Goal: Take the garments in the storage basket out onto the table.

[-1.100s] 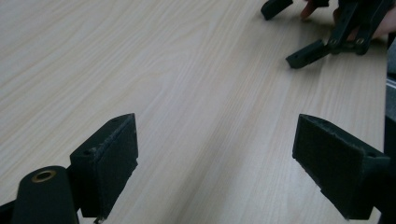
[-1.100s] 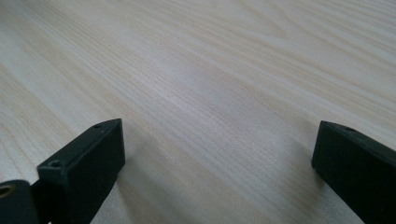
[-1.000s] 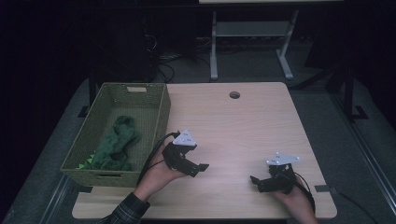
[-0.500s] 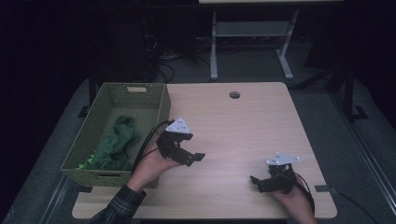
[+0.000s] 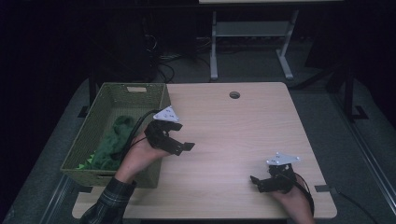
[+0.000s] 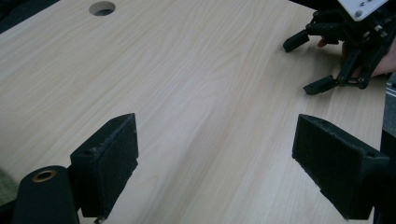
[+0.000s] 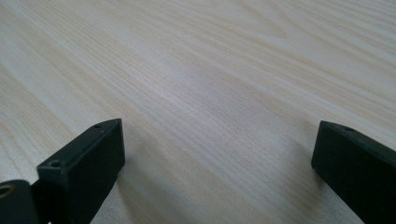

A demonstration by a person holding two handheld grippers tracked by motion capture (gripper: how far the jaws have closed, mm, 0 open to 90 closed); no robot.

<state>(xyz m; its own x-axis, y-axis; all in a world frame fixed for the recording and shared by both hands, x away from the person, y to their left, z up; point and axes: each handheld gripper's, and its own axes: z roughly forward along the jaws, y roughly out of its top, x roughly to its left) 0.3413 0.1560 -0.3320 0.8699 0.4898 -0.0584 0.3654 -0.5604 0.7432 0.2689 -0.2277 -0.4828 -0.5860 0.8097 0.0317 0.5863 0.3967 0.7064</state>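
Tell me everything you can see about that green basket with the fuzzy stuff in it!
The basket is a long, box-shaped bin that looks woven, in a pale olive green. Its far end has a small slot handle. It stands upright on the left side of the wooden table, hanging a little past the table's left edge. Inside lies a heap of dark green cloth, with some brighter green bits toward the near end. The person's left forearm reaches over its near right corner; whether it touches is unclear.
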